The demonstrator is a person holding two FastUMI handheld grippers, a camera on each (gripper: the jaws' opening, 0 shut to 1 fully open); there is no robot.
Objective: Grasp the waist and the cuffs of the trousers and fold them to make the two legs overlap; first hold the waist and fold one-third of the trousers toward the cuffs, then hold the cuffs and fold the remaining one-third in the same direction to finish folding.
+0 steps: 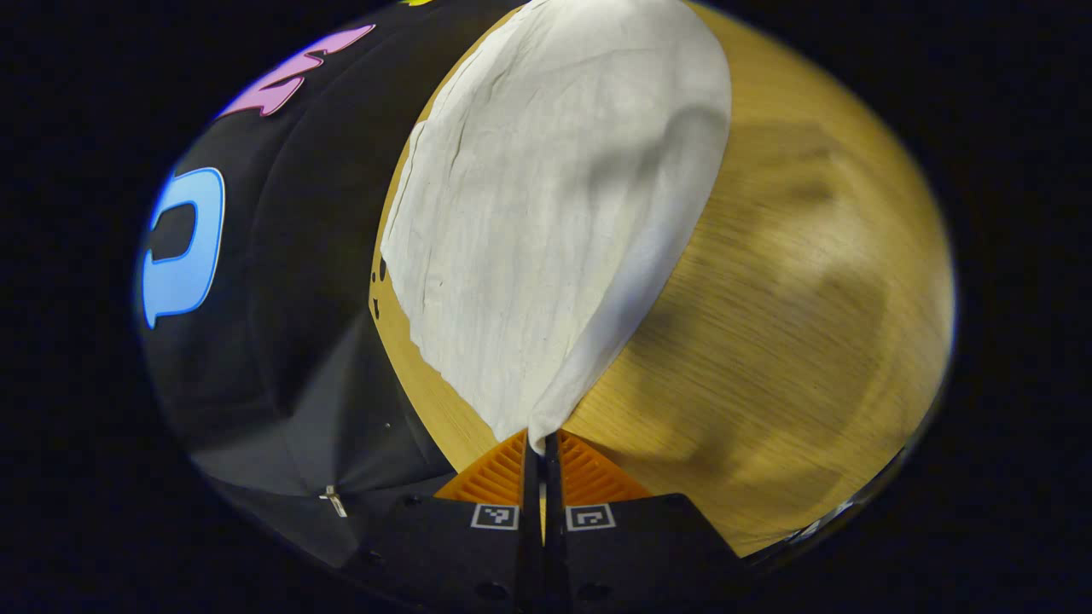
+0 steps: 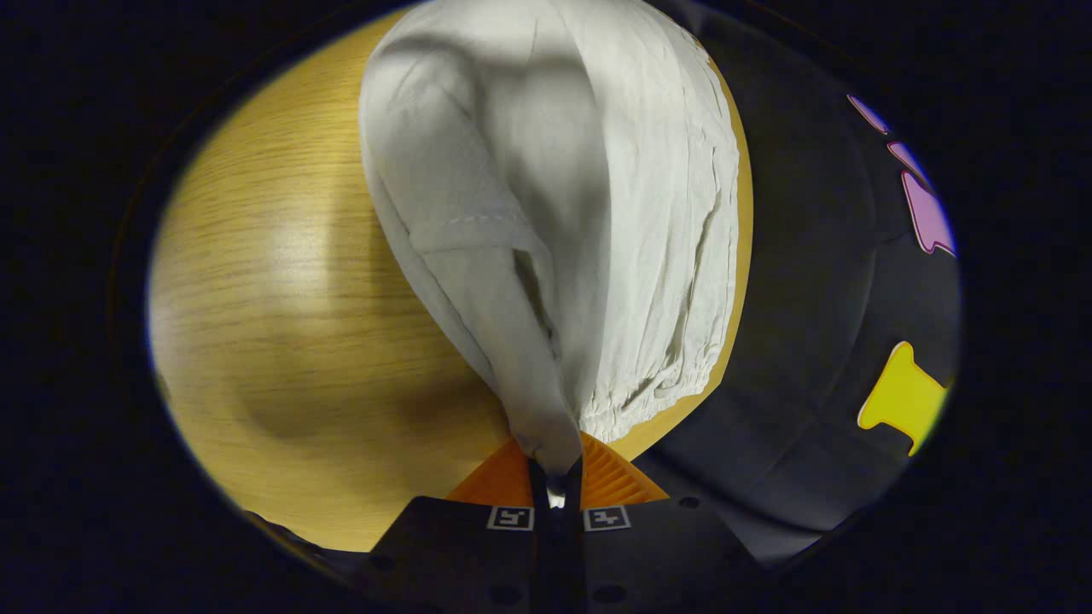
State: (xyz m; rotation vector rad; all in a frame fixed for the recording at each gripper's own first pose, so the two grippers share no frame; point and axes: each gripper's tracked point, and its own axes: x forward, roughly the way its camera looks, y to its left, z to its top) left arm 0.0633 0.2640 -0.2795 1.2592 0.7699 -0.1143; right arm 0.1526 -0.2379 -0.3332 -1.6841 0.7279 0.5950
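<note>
On the wooden table (image 1: 768,281), in the left gripper view, I find the white trousers (image 1: 546,213) spread from about 12 o'clock down to 6 o'clock, tapering to a point where the fabric meets my left gripper (image 1: 539,452). Its two fingers stand drawn together with only a thin gap, and a pinch of the cloth edge sits between the tips. The fabric rises from the tabletop toward the grip, with a fold along its right edge and bare wood at 3 o'clock. The black booth wall (image 1: 281,281) lies at 9 o'clock.

In the right gripper view, I see the trousers (image 2: 648,222) bunched and lifted, hanging from 12 o'clock down to 6 o'clock. A gathered, crinkled band runs along the edge toward 4 o'clock, and a stitched hem line crosses the near fold at about 10 o'clock. My right gripper (image 2: 556,473) has its fingers closed nearly together on a tuck of this cloth. The table (image 2: 281,341) shows at 9 o'clock, the booth wall (image 2: 810,298) at 3 o'clock.
</note>
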